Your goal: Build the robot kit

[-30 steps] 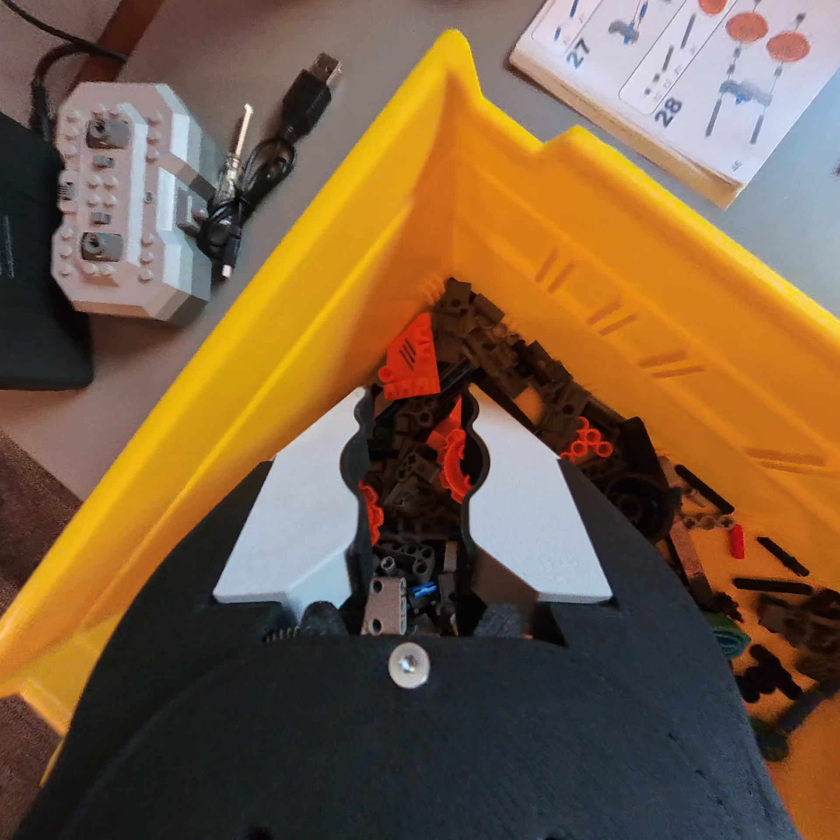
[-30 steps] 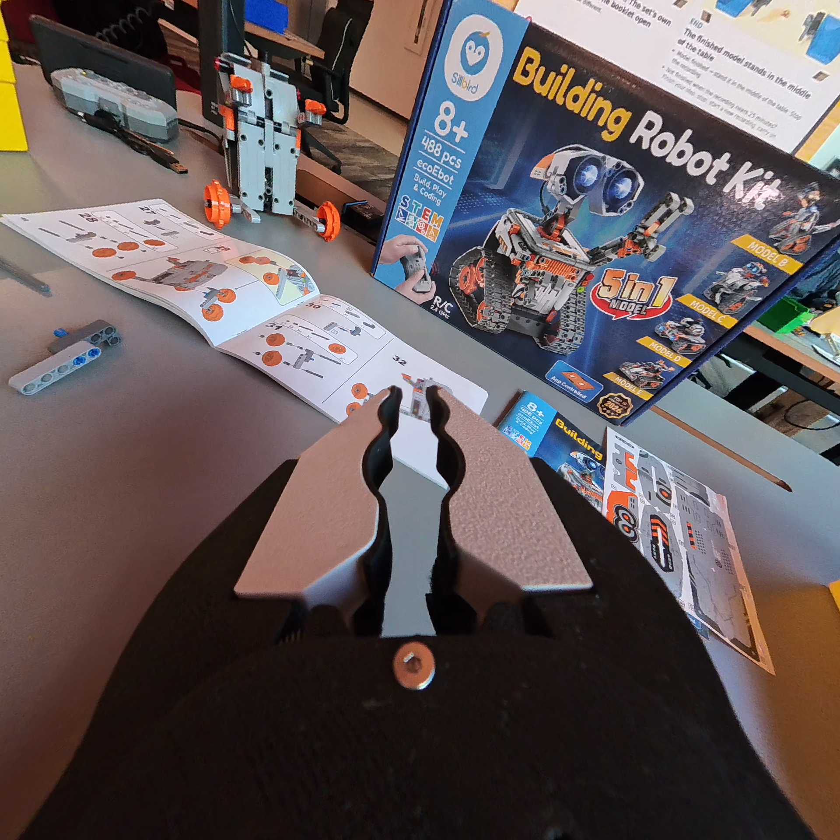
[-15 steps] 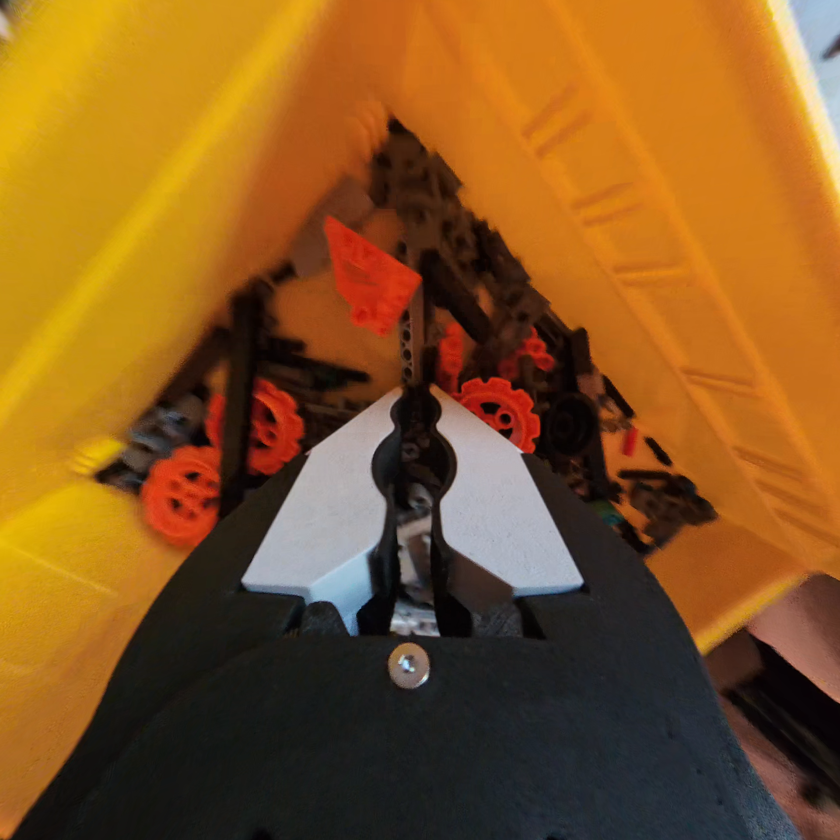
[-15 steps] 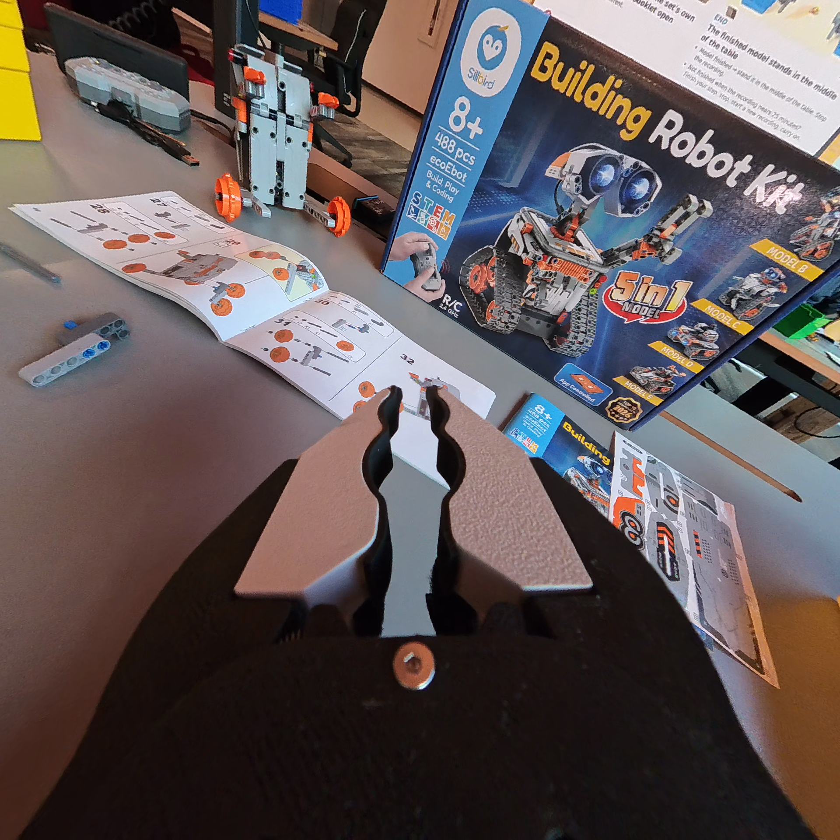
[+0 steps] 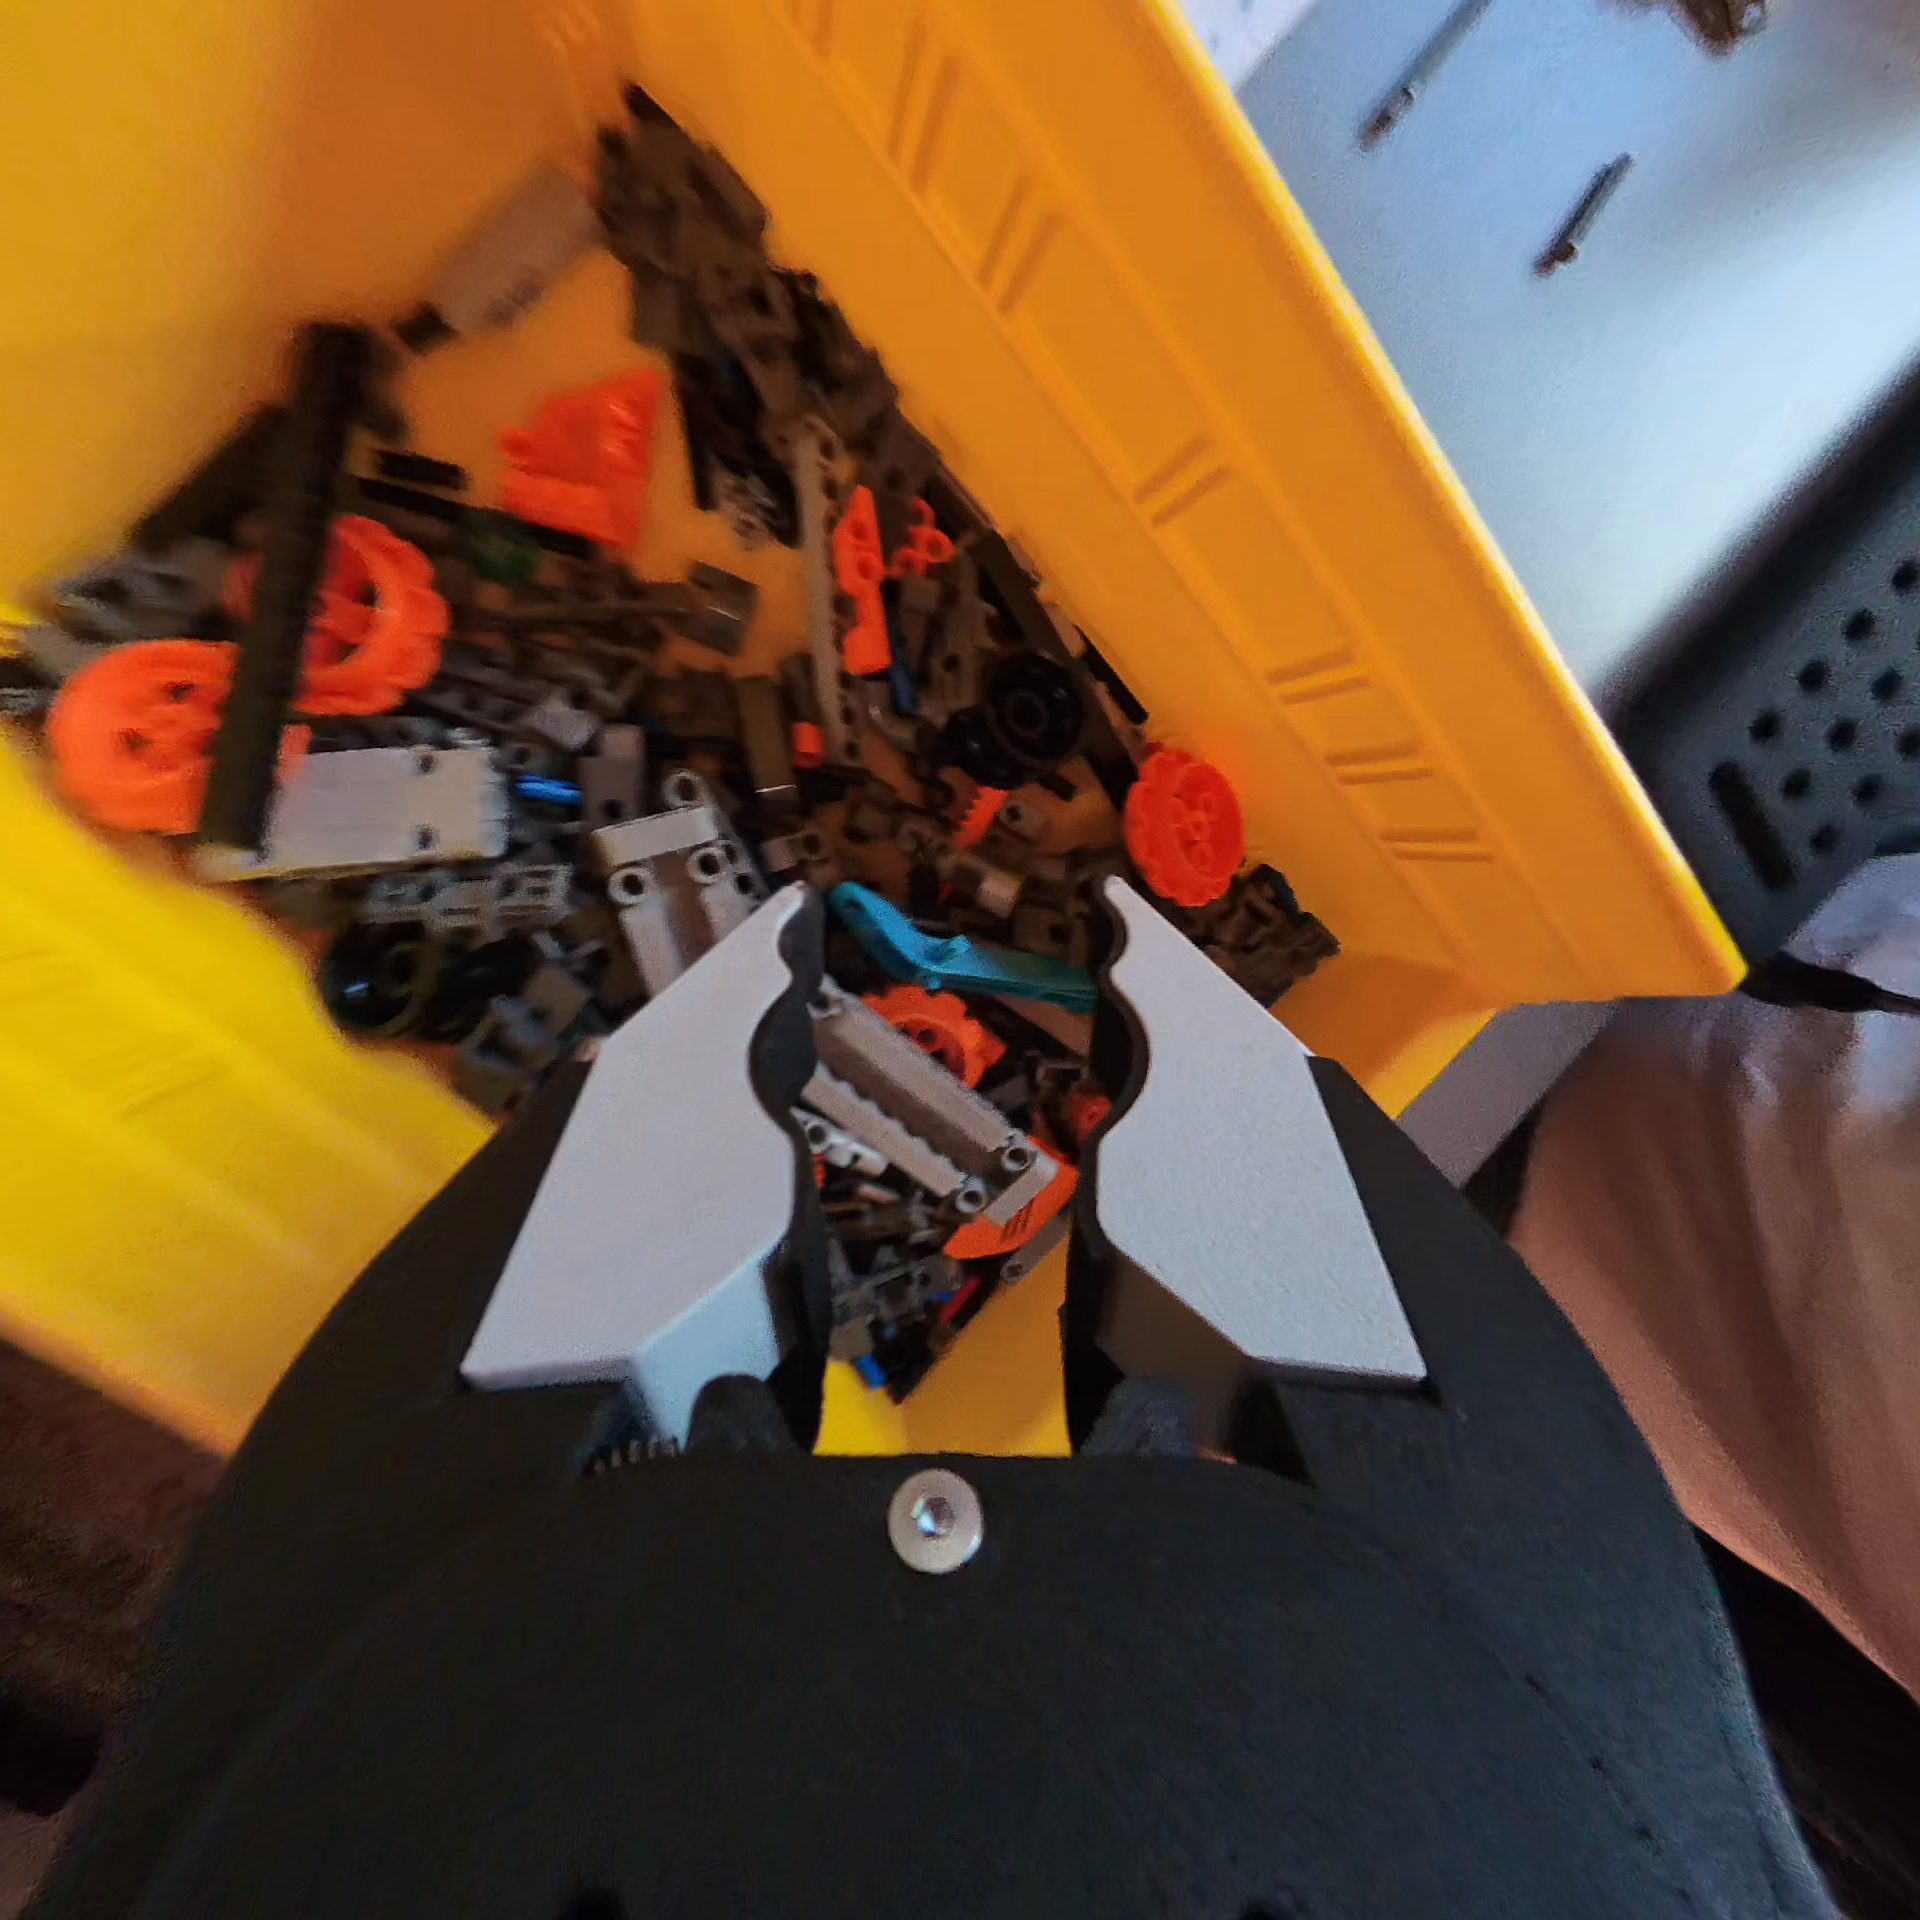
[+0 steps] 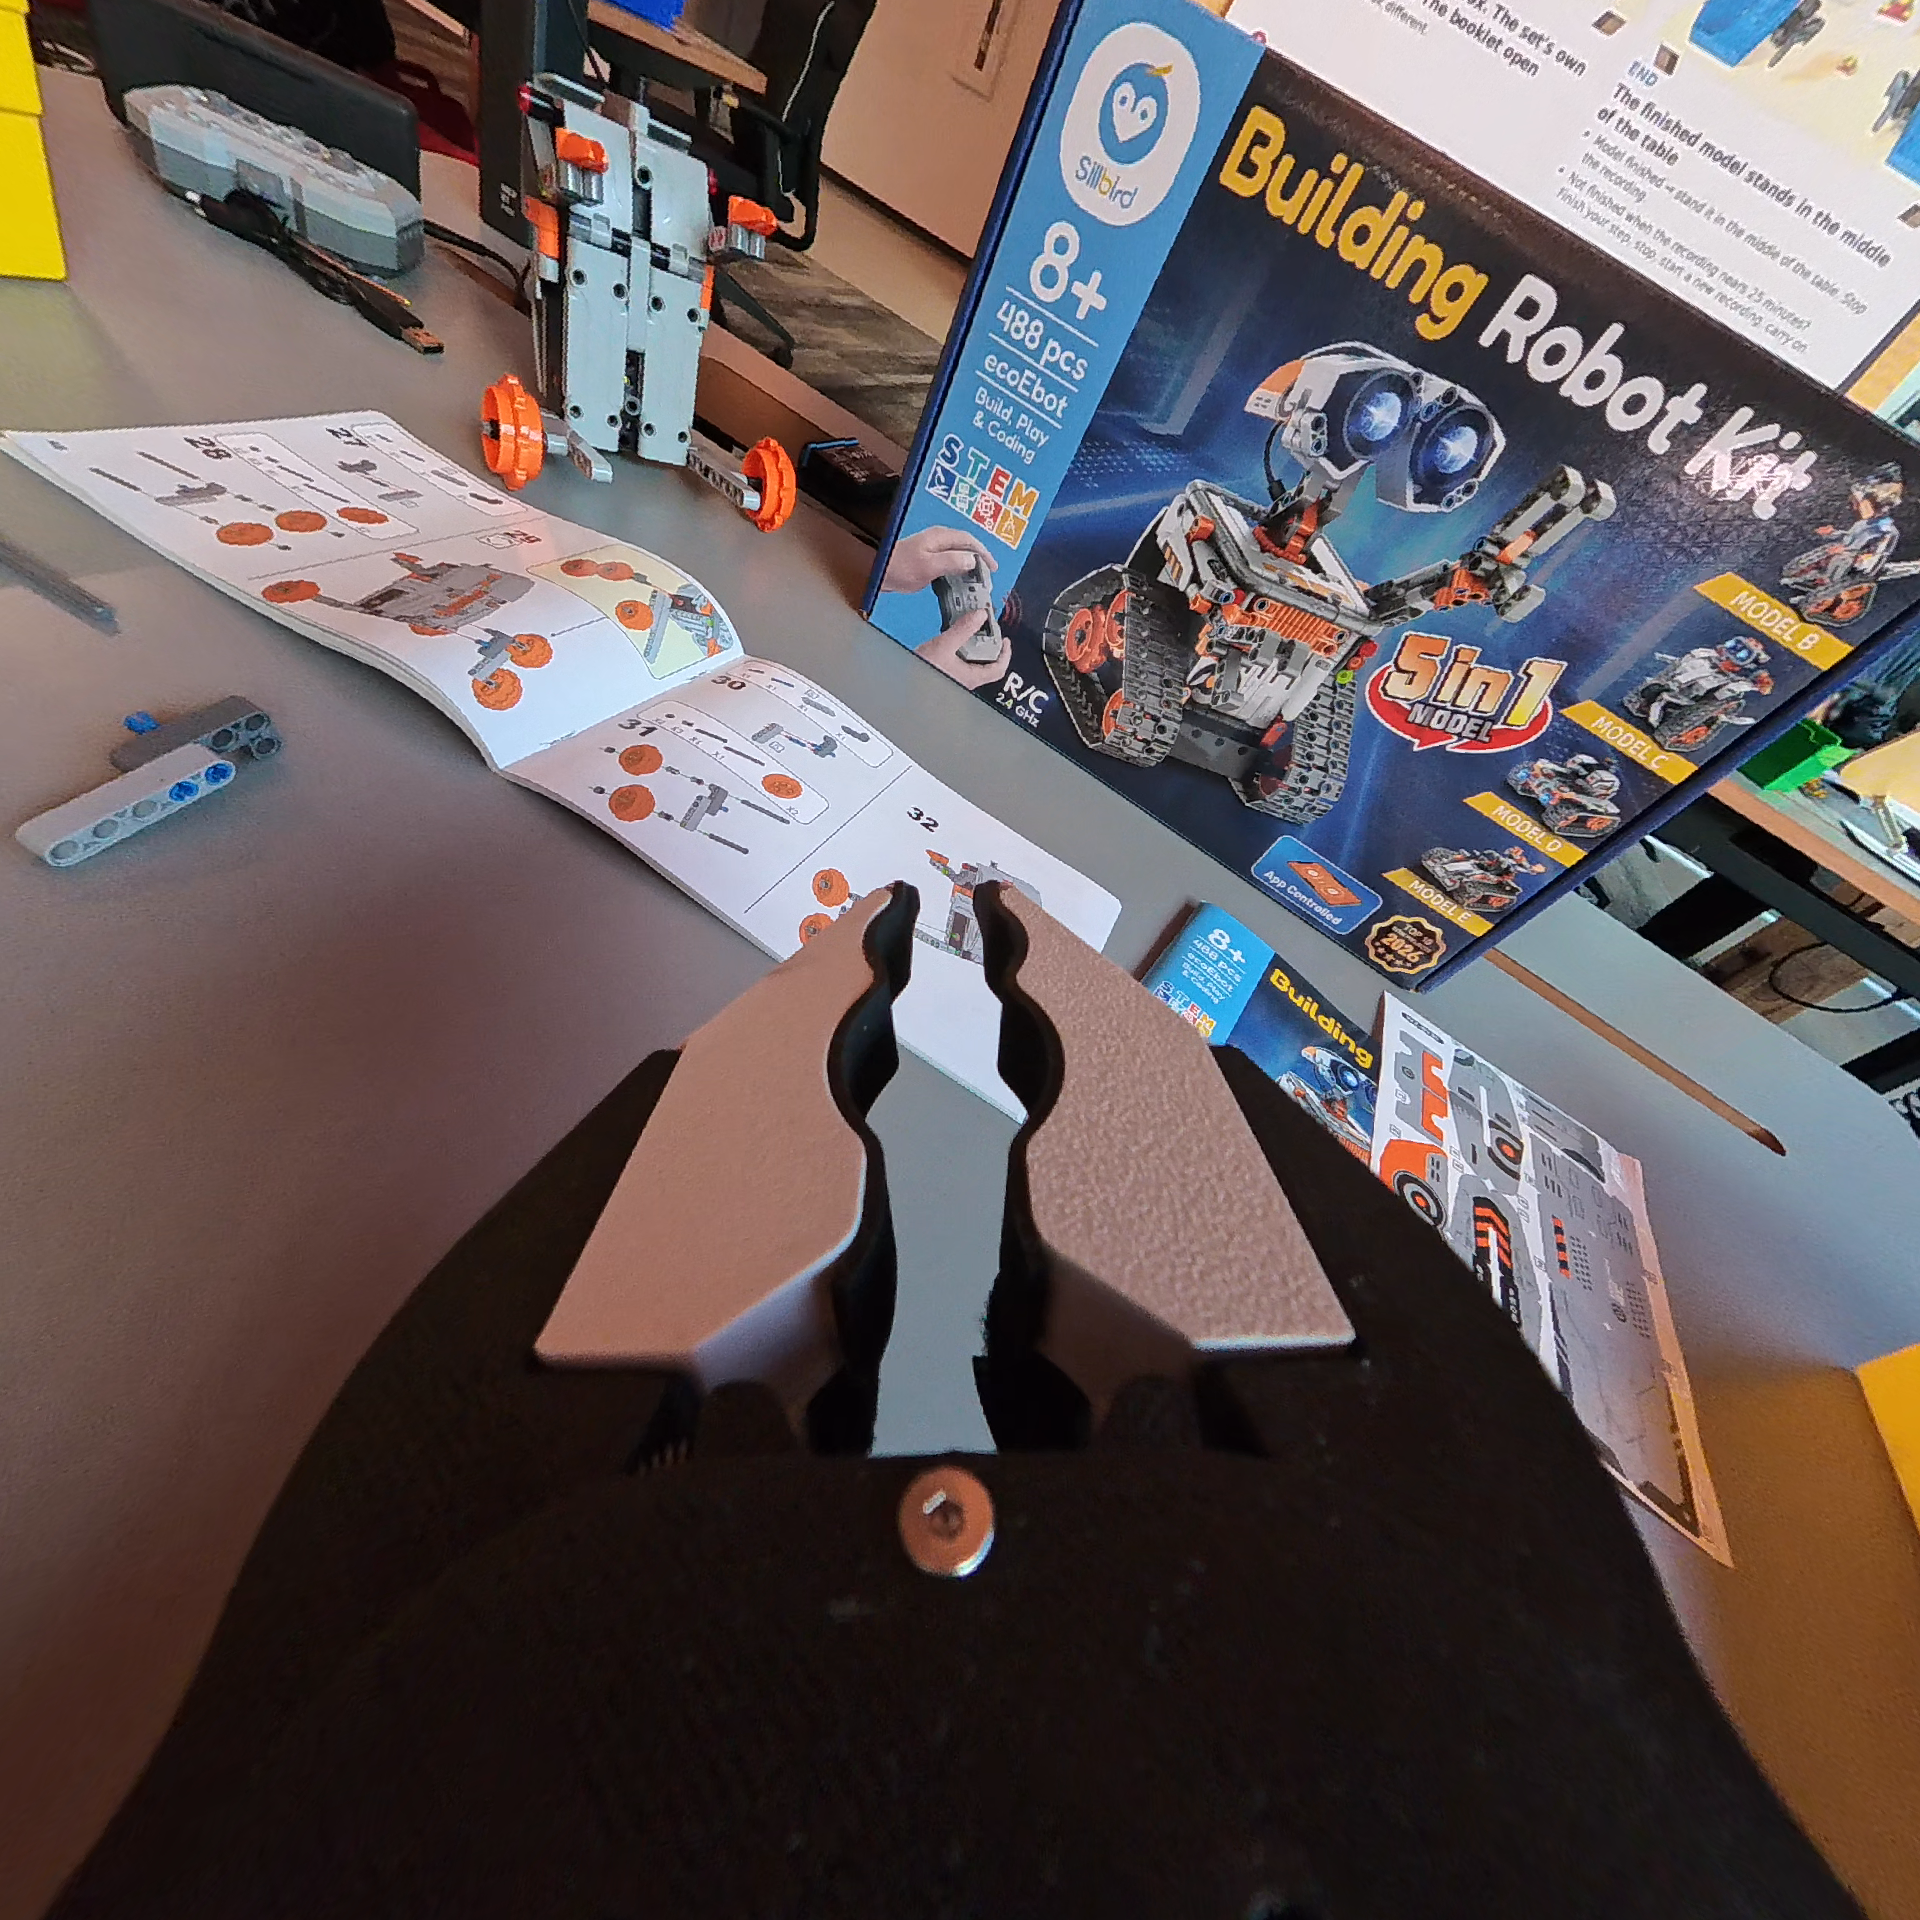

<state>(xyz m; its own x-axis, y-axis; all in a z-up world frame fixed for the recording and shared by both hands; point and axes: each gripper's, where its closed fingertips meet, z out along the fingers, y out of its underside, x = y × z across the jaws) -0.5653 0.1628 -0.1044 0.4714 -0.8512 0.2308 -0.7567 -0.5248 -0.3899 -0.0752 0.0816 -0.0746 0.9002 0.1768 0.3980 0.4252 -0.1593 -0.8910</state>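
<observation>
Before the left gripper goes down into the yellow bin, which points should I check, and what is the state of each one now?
1. Left gripper open: ok, wide gap between fingers.
2. Nothing held in it: ok.
3. Over the yellow bin, above the loose parts: ok.
4. One part isolated below: not ok; grey ribbed block, teal piece and orange gear overlap.
5. View sharp: not ok, blurred.
6. Right gripper empty, clear, above grey table: ok.

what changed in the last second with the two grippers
The left gripper went from partly open to nearly shut, then opened wide over the yellow bin of building pieces; whether it gripped anything is unclear. The right gripper stayed slightly open above the instruction booklet, the view barely shifting.
</observation>
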